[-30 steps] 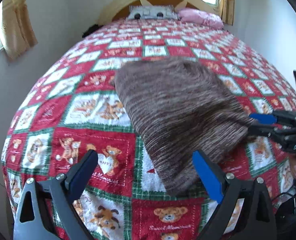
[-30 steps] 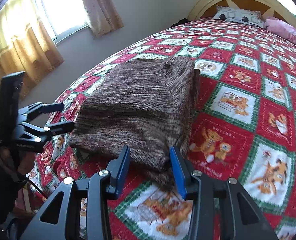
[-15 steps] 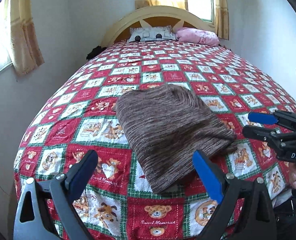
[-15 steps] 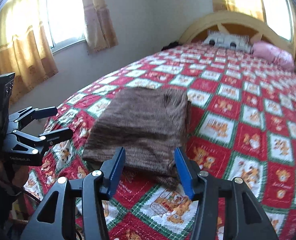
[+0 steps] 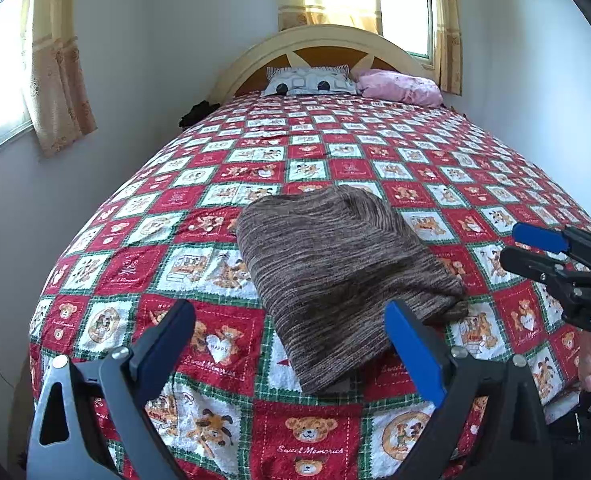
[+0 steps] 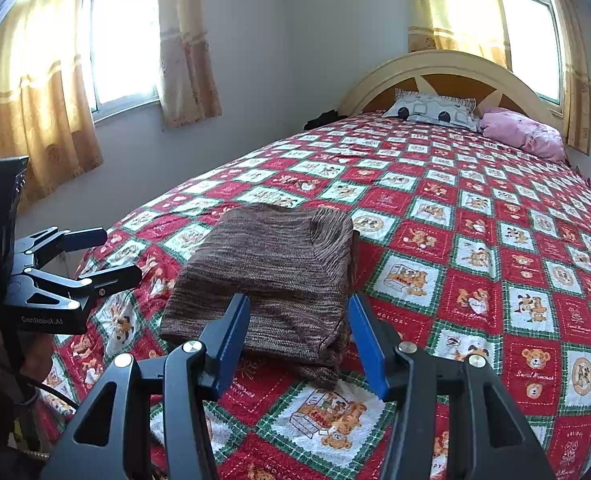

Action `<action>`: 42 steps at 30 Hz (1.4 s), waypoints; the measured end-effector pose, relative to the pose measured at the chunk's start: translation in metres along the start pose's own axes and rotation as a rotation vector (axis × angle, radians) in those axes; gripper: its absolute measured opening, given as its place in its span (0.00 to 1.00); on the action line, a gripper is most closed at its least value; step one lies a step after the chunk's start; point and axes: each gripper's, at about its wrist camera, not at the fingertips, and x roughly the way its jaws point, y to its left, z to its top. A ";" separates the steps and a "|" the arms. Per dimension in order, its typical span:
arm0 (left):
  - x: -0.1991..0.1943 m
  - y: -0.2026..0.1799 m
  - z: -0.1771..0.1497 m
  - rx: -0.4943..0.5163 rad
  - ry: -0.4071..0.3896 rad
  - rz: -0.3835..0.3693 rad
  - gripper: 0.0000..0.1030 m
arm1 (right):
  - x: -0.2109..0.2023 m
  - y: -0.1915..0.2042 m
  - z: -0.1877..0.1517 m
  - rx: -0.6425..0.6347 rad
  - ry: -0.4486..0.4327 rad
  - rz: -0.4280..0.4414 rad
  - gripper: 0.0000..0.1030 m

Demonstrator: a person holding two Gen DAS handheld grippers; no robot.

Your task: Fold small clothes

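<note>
We see folded brown striped knit garment (image 5: 337,276) lying on red-green teddy-bear patchwork quilt (image 5: 199,332) near foot of bed. Left gripper (image 5: 289,340) jaws spread wide, empty, above quilt. Right gripper (image 6: 299,334) jaws apart, empty. Right view alone shows garment's stacked layers along its right edge and side window (image 6: 115,40).

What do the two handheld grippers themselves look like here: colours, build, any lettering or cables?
Both are black, angular frames with silver screws and flat blue pads on the fingers. The left gripper reads "GenRobot.AI" seen from the right wrist view, with a dark cable below it. The right gripper shows "DAS" lettering from the left wrist view.
</note>
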 end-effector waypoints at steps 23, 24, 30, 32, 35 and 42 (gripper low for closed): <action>-0.022 0.000 0.011 -0.006 -0.071 0.049 0.98 | -0.042 -0.012 0.008 0.069 -0.174 -0.063 0.67; -0.023 -0.001 0.011 -0.007 -0.076 0.047 0.98 | -0.045 -0.013 0.009 0.073 -0.187 -0.063 0.67; -0.029 -0.002 0.013 -0.007 -0.090 0.043 0.98 | -0.059 -0.008 0.011 0.062 -0.241 -0.061 0.67; -0.029 -0.003 0.014 -0.003 -0.096 0.048 0.98 | -0.058 -0.005 0.011 0.055 -0.238 -0.054 0.67; -0.031 -0.004 0.012 -0.009 -0.103 0.046 0.98 | -0.056 -0.002 0.009 0.045 -0.225 -0.045 0.67; -0.034 -0.006 0.010 0.001 -0.143 0.054 0.98 | -0.047 0.003 0.003 0.030 -0.181 -0.030 0.67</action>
